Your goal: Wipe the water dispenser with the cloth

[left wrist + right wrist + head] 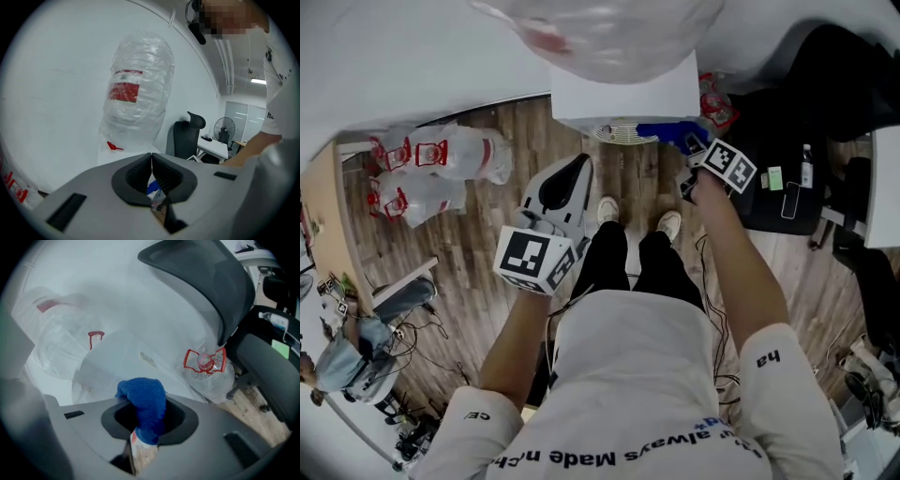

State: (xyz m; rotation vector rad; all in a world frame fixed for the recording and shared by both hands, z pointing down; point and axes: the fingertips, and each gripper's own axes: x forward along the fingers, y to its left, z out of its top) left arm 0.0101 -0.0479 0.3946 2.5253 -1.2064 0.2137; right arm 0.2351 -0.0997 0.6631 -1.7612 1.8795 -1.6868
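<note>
While the right gripper is clenched on a blue cloth, the cloth bunches up out of its dark jaw pads and hangs a little below them. In the head view this gripper is stretched forward at the right, and the cloth sits just beside the front of the white water dispenser, next to its round drip tray. Whether the cloth actually touches the dispenser cannot be told. A large clear bottle with a red label stands upside down on top of the dispenser, against a white wall. The left gripper has its jaws pressed together at the tips with nothing held between them. It is held in front of the person's body, to the left of the dispenser and apart from it, pointing towards it. The person's white shoes stand on a wooden floor just in front of the dispenser. Empty clear jugs with red handles lie on the floor at the left, near the wall. A black office chair stands to the right of the dispenser, and a fan stands farther back.
</note>
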